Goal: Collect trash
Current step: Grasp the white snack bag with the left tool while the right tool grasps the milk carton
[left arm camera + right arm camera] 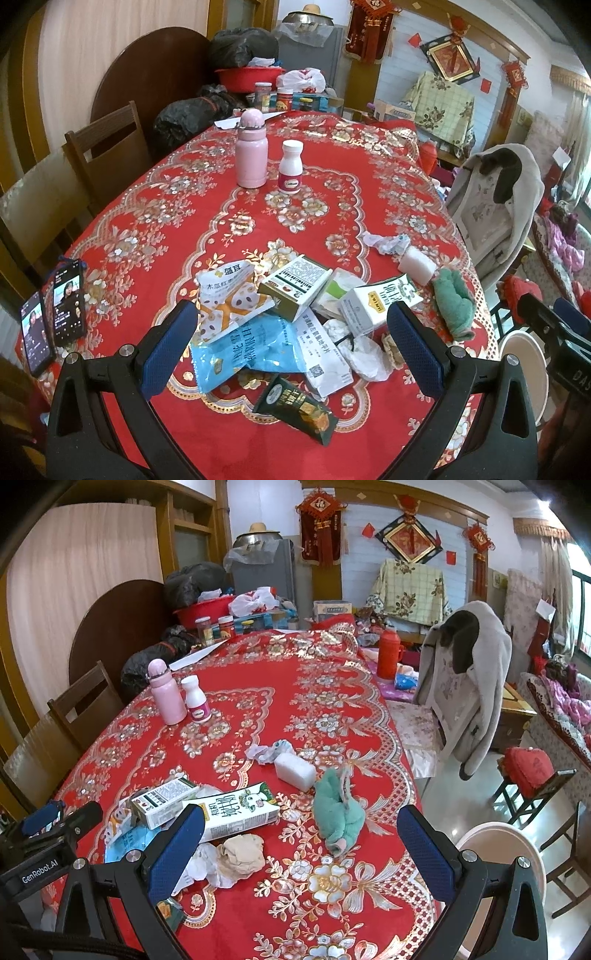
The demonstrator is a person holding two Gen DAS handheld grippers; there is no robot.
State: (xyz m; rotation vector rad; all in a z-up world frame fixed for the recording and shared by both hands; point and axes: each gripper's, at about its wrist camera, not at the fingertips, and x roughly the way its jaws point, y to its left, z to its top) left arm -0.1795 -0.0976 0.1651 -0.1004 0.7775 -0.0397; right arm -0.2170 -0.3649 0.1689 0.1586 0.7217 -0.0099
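Red tablecloth [155, 229]: gold-flowered, spread beneath both tools.
Trash heap [280, 317]: crumpled wrappers and cartons, lying between and just ahead of the left gripper [291, 339], whose jaws stand wide and empty.
Milk carton [236, 812]: flattened white box, long axis running left-right, just beyond the left finger of the right gripper [301, 849], jaws wide, empty.
Green cloth [338, 821]: bunched between that gripper's fingers.

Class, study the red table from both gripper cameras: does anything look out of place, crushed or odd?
Yes. A heap of torn wrappers, a milk carton lying on its side and crumpled tissue litters the near end of the table. The pink flask and white bottle stand upright.
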